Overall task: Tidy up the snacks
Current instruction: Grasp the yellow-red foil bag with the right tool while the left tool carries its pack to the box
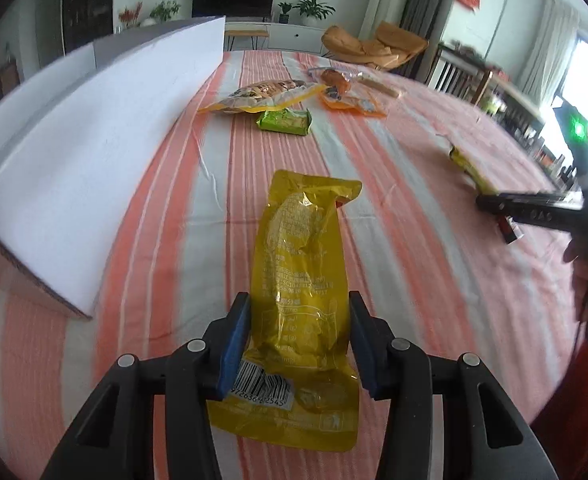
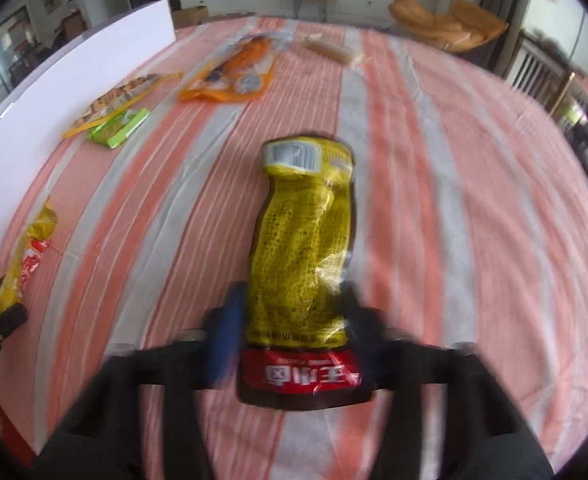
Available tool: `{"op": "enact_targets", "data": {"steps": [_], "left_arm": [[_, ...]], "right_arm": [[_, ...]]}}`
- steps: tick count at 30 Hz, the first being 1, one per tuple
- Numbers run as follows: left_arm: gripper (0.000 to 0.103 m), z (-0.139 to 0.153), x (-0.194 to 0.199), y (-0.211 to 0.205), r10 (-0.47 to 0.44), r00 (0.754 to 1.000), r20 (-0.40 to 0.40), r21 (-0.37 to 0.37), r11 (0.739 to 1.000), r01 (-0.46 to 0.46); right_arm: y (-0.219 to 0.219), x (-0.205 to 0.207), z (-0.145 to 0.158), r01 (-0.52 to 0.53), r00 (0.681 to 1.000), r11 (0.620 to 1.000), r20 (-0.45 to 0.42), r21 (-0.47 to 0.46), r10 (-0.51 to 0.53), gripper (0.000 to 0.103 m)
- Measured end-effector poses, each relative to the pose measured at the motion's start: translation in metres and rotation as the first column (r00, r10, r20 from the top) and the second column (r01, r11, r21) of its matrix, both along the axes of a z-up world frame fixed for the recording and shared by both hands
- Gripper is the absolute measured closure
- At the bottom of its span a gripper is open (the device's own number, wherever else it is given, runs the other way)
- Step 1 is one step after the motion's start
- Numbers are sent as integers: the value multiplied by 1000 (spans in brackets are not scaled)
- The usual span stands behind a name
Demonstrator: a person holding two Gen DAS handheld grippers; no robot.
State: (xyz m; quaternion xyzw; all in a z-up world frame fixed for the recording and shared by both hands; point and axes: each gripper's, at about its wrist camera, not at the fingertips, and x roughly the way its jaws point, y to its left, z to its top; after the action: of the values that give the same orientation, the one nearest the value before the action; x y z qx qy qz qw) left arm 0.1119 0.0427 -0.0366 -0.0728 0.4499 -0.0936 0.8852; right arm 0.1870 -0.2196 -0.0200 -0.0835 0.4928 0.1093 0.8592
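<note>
In the left wrist view my left gripper (image 1: 299,344) is shut on a glossy yellow snack pouch (image 1: 301,264) with a barcode, held over the striped tablecloth. In the right wrist view my right gripper (image 2: 292,336) is shut on a yellow pouch with a red end (image 2: 305,248); the view is blurred. The right gripper also shows at the right of the left wrist view (image 1: 533,208). Loose snacks lie further back: a yellow-edged bag (image 1: 262,96), a green pack (image 1: 286,120), an orange pack (image 1: 345,92) and a wrapped biscuit stick (image 1: 381,88).
A white board on a cardboard box (image 1: 94,152) runs along the table's left side. The striped cloth (image 1: 393,160) covers the table. An orange chair (image 1: 373,48) and a TV cabinet stand beyond the far edge.
</note>
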Motion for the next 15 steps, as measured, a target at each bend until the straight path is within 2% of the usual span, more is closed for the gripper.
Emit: {"op": "enact_targets", "data": {"steps": [2, 5, 10, 12, 15], "left_arm": [[57, 4, -5, 7, 5, 1000, -3, -74, 997, -5], [57, 18, -12, 13, 9, 999, 32, -148, 989, -4], [57, 51, -20, 23, 28, 996, 88, -270, 963, -3], [57, 67, -21, 33, 44, 993, 110, -300, 954, -9], [57, 96, -16, 67, 103, 984, 144, -317, 947, -53]], "right_arm": [[-7, -1, 5, 24, 1000, 999, -15, 45, -23, 70], [-22, -10, 18, 68, 998, 983, -15, 173, -66, 71], [-36, -22, 32, 92, 996, 920, -47, 380, -80, 71], [-29, -23, 42, 82, 997, 902, -46, 424, -69, 71], [3, -19, 74, 22, 1000, 871, -7, 490, -21, 71]]}}
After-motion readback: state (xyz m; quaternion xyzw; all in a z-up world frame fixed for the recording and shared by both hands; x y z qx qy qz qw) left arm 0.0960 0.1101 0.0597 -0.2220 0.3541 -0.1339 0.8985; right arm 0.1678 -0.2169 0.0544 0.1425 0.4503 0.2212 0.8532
